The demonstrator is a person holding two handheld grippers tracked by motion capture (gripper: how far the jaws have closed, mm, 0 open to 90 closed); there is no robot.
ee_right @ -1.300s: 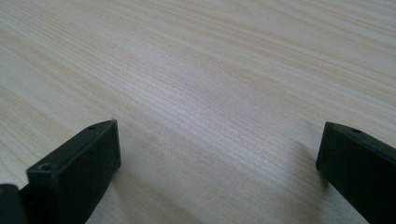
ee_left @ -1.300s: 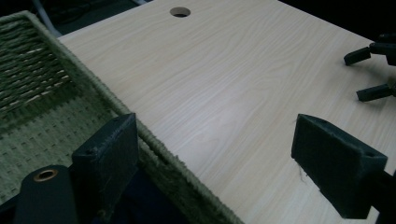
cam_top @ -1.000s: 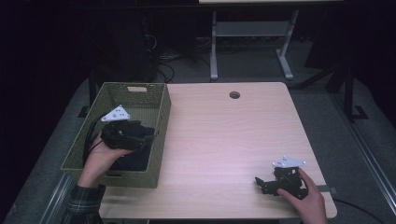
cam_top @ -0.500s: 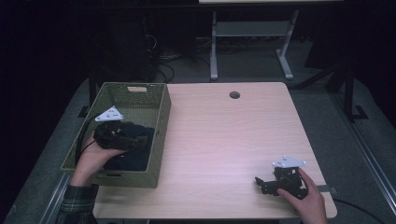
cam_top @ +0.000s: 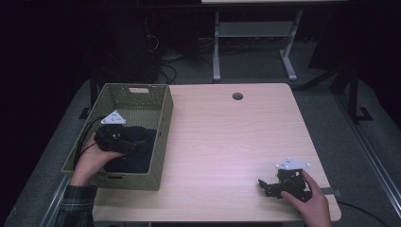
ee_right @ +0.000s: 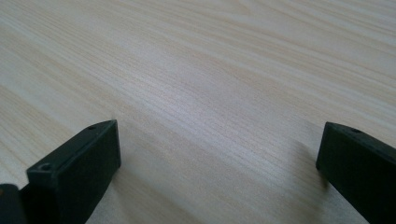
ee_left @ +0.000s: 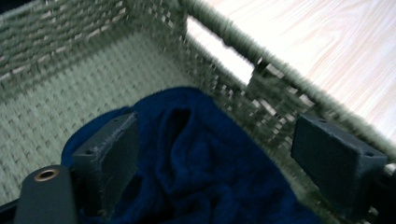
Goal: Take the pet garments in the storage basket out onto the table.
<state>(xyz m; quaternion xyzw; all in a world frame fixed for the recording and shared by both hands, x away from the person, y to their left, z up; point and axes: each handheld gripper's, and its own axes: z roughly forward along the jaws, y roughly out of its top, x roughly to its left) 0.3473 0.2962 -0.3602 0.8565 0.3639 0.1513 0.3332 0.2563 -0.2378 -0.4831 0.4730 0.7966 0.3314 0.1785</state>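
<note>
A dark blue cloth (cam_top: 135, 151) lies crumpled in the near half of a green woven basket (cam_top: 161, 120) at the table's left. My left gripper (cam_top: 130, 142) hangs inside the basket just over the cloth, jaws open. In the left gripper view the blue cloth (ee_left: 196, 163) lies under and between the spread jaws of that gripper (ee_left: 224, 158), with the basket wall (ee_left: 243, 79) just beyond. My right gripper (cam_top: 265, 187) rests low at the table's near right corner, open. The right gripper view has its jaws (ee_right: 215, 163) wide apart over bare wood.
The light wooden table (cam_top: 227, 142) has a round cable hole (cam_top: 237, 96) near its far edge. A metal stand (cam_top: 250, 42) and cables sit on the dark floor behind. The basket's far half (cam_top: 132, 101) holds nothing.
My left gripper has drawn back toward the basket's near left side. The right gripper has stayed where it was.
</note>
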